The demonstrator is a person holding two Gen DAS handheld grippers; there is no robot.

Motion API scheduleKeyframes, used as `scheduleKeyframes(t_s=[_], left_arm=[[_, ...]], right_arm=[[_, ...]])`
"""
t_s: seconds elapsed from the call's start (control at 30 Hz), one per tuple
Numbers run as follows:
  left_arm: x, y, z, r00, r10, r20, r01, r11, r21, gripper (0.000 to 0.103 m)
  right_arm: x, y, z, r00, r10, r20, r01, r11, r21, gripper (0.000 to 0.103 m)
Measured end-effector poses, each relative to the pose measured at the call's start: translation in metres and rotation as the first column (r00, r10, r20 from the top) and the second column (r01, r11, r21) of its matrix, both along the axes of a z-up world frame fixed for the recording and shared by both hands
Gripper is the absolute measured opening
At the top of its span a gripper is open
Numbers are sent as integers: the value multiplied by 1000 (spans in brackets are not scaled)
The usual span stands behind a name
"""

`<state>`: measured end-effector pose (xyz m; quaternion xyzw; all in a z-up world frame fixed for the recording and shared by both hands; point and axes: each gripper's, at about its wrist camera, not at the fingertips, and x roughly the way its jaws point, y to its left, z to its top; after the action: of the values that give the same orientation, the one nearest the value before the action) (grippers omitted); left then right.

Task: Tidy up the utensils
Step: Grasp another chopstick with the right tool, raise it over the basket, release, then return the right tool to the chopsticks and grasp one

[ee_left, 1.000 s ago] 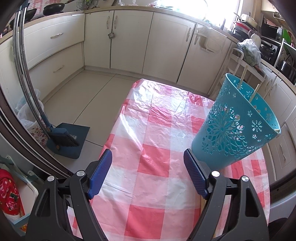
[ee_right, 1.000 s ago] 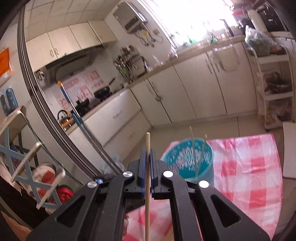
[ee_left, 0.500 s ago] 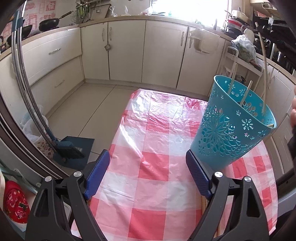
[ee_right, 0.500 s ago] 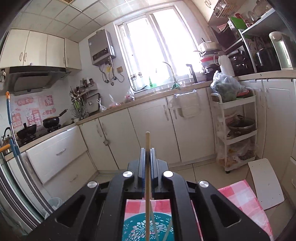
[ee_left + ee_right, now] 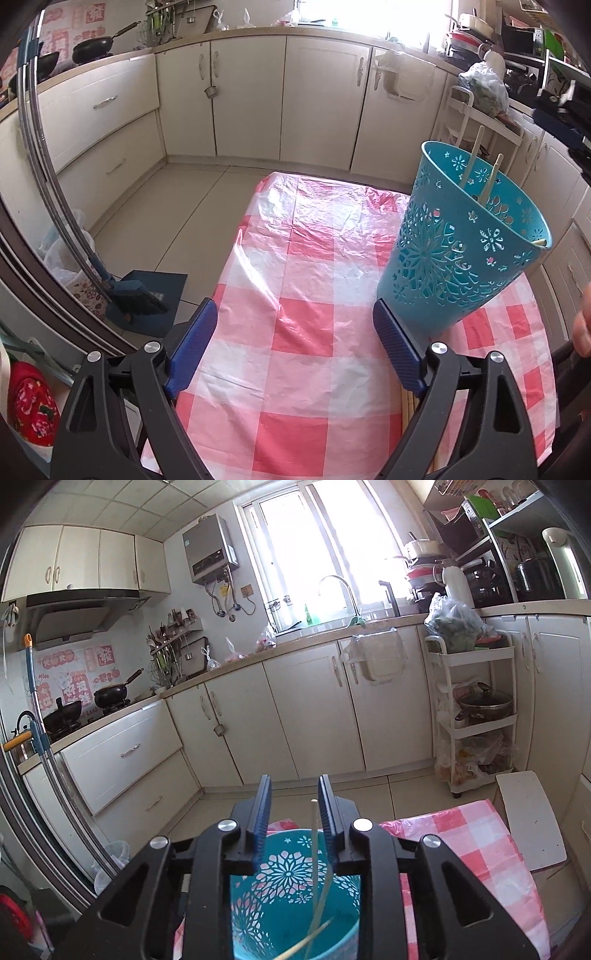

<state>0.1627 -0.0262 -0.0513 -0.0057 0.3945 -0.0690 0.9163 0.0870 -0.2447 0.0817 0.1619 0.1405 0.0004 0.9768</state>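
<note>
Right gripper (image 5: 294, 814) opened, chopstick (image 5: 314, 845) dropped into basket (image 5: 458, 251); left gripper (image 5: 295, 350) apart, idle. Leaning sticks could tip basket.

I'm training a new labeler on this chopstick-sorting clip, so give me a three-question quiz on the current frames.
1. True or false: the right gripper grips a chopstick.
2. Where do the chopsticks stand? A) teal basket B) floor C) sink
3. Fill in: the left gripper hovers over the red-and-white checked ____.

Key: 1 false, its fingers are apart with the stick loose between them; 2 A; 3 tablecloth.
</note>
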Motion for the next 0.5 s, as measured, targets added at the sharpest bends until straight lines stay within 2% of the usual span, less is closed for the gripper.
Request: scheduleKeyframes(t_s=[0.13,0.23,0.3,0.37,0.43,0.5], left_arm=[[2,3,-4,1000,15,-17,-15,1000,1,83],[2,5,-6,999,26,-25,-26,1000,5,83],[2,4,-7,999,28,-27,-28,1000,12,83],[1,3,-8,999,26,-27,-26,999,20,83],[-1,0,-9,999,22,-25,-21,999,33,83],[-2,-1,-10,1000,18,-22,-17,999,47,83]], right_arm=[[-42,-2,-2,1000,13,-12,-13,1000,-11,37],[-67,6,-31,991,41,-128,-47,998,-42,37],[-72,12,-59,965,75,-252,-88,995,-41,36],[-70,19,-94,918,106,-381,-123,992,-18,33],[-64,25,-119,877,129,-463,-143,990,4,31],[-56,32,-135,849,138,-509,-157,988,5,31]])
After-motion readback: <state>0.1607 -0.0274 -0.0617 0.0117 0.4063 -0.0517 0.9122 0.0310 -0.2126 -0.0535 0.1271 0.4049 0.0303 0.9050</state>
